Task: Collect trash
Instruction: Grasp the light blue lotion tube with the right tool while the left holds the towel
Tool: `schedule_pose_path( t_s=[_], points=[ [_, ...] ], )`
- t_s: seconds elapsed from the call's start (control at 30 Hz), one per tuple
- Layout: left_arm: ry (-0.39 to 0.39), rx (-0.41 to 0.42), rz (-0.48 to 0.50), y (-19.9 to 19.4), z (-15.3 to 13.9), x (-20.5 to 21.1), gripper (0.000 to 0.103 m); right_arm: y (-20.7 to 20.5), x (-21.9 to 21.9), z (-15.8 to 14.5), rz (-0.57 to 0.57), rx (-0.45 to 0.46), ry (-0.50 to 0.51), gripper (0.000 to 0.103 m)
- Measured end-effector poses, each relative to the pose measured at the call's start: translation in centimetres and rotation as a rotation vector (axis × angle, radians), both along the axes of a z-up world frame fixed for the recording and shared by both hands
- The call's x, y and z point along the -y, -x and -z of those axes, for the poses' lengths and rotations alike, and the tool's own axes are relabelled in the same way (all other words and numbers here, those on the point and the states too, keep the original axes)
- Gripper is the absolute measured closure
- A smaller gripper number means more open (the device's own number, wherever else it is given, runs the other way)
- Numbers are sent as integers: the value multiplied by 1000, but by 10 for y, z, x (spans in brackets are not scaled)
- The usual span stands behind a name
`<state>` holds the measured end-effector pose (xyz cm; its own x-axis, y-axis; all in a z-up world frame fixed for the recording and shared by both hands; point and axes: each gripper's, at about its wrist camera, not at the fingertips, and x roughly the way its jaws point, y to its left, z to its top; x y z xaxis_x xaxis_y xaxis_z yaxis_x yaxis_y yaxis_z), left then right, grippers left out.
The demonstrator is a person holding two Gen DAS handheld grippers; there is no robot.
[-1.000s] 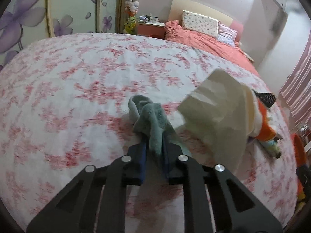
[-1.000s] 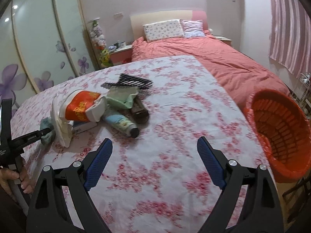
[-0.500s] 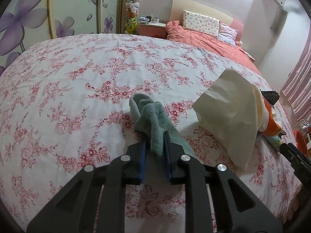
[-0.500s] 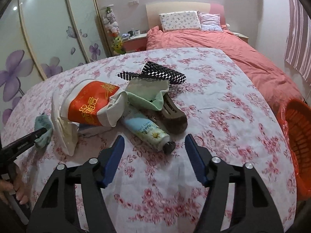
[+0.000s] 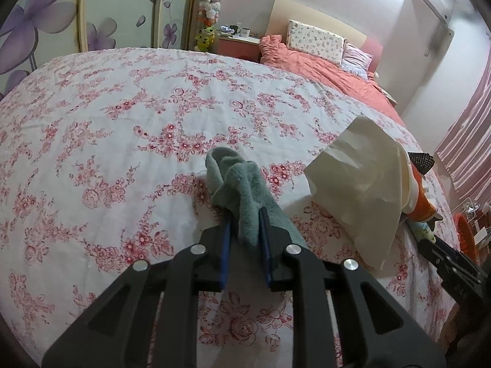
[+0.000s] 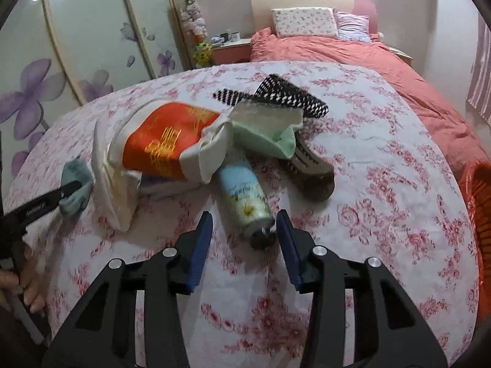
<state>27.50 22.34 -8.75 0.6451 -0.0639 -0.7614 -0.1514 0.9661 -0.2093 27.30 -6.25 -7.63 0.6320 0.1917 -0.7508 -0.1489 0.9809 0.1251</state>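
Item: lotion tube [image 6: 245,197], pale blue with a flower print, dark cap. Lies on the bed [image 6: 383,214], long axis running away from the right gripper [image 6: 244,230] and slightly to its left, cap end nearest. The cap sits between the two blue pads, closer to the right-hand one; no pad touches it yet. Jaws half spread and just been closing, with only the cap end between them. Judgement: this hand is the nearer one, and the grasp calls for a short push forward so the pads straddle the body rather than the cap.

Item: grey-green cloth [image 5: 242,193]. Pinched in the left gripper [image 5: 245,230], jaws pressed nearly together on it; its free end lies bunched on the bed ahead of the tips.

Heap behind the tube, touching or overlapping: red-and-white bag [image 6: 165,147] with gold print, cream bag [image 5: 362,181] beside it, pale green cloth [image 6: 267,132], black-and-white mesh piece [image 6: 285,95], brown shoe-like item [image 6: 313,171].

Receptacle: orange basket [image 6: 478,190], at the bed's right edge, well apart from the heap.

Surface: soft white bedspread with red flowers; likely to give under pressure.

Room: salmon quilt [image 6: 353,55], pillows at a headboard, wardrobe doors [image 6: 86,40] with purple flowers, nightstand with mugs.
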Motion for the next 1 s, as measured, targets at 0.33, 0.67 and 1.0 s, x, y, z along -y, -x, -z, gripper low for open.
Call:
schedule_pose_path(
  t_s=[0.33, 0.67, 1.0],
  points=[
    [4, 1, 0, 0, 0, -1, 83, -11, -1, 3, -18, -14, 22, 71],
    [18, 3, 0, 1, 1, -3, 83, 47, 42, 3, 23, -11, 29, 75],
    [10, 1, 0, 0, 1, -2, 83, 63, 101, 3, 220, -17, 22, 75]
  ],
)
